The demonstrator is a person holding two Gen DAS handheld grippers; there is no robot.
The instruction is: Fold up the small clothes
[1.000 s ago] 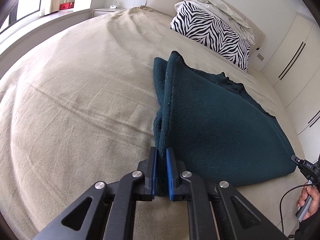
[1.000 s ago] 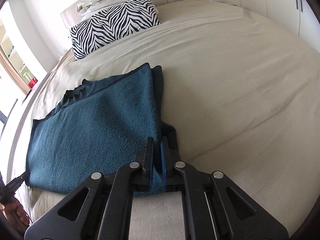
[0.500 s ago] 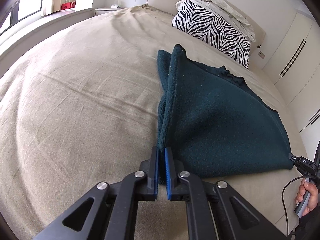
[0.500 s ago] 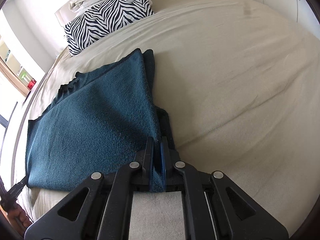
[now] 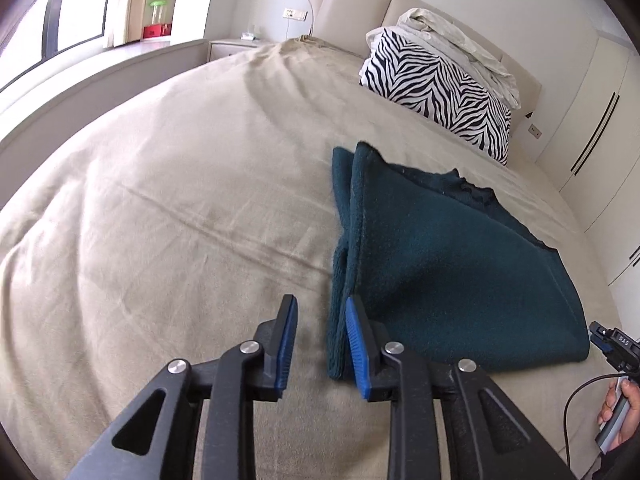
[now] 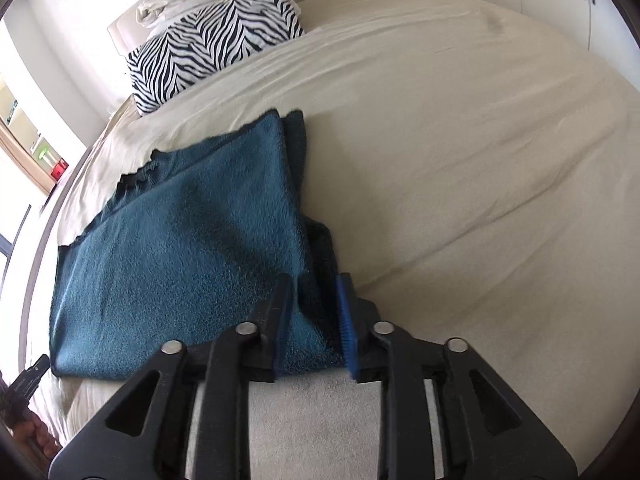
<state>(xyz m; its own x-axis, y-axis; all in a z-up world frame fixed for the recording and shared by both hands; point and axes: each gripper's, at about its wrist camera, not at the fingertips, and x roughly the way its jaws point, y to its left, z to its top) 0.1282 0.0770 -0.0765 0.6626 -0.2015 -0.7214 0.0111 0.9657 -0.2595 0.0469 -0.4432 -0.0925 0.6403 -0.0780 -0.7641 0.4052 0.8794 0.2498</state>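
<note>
The dark teal garment [image 5: 448, 264] lies folded over on the beige bed [image 5: 168, 208], its doubled layers stacked so that a top edge runs along the side nearest each camera, with a narrower strip of the under layer showing beside it. The left gripper [image 5: 320, 344] has its blue-padded jaws spread, the garment's near corner sitting against the inner face of 1 pad and free of the other. The right gripper [image 6: 314, 320] is likewise spread, its jaws straddling the opposite near corner without pinching it. Judging from this, 1 fold looks laid down and let go; the piece is still a wide rectangle, so at least 1 more fold across its length probably remains, and the far edge looks ragged and may want squaring. Room is generous: bare sheet stretches to both sides of the garment and ahead of it, and the zebra-print pillow [image 5: 440, 92] with the crumpled pale bedding [image 5: 452, 40] on top sits well apart near the headboard. The near edge of the bed lies close under the right gripper, so drawing the cloth backward risks sliding it off.
</note>
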